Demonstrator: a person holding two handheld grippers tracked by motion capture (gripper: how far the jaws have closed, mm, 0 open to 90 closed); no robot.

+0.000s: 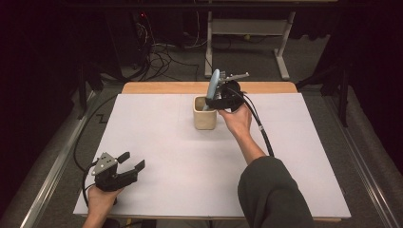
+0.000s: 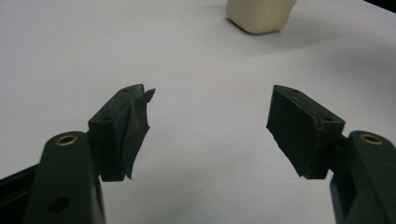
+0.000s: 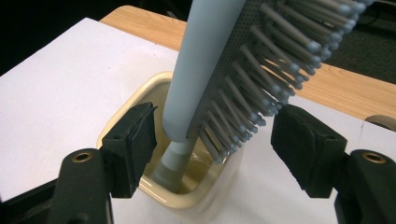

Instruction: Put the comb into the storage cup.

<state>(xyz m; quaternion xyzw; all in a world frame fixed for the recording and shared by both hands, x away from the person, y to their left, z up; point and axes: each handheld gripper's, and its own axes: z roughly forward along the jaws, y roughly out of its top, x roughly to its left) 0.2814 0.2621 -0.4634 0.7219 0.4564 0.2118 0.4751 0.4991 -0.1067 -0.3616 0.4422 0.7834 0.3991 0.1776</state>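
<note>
One pale blue plastic hairbrush (image 3: 219, 70) stands handle-down in the cream square cup (image 1: 205, 114) mid-table; light, stiff, likely top-heavy. Right gripper (image 3: 212, 135) fingers gape wide around its bristled head. Left gripper (image 2: 210, 126) fingers wide, empty.

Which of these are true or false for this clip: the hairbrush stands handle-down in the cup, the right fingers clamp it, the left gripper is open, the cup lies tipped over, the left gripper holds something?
1. The pale blue plastic hairbrush stands handle-down in the cream square cup. True.
2. The right gripper has its fingers clamped on the brush. False: in the right gripper view the fingers stand apart on either side of it, with gaps.
3. The left gripper is open. True.
4. The cup lies tipped over on the white sheet. False: it stands upright.
5. The left gripper holds something. False: between its fingers there is just bare sheet.
</note>
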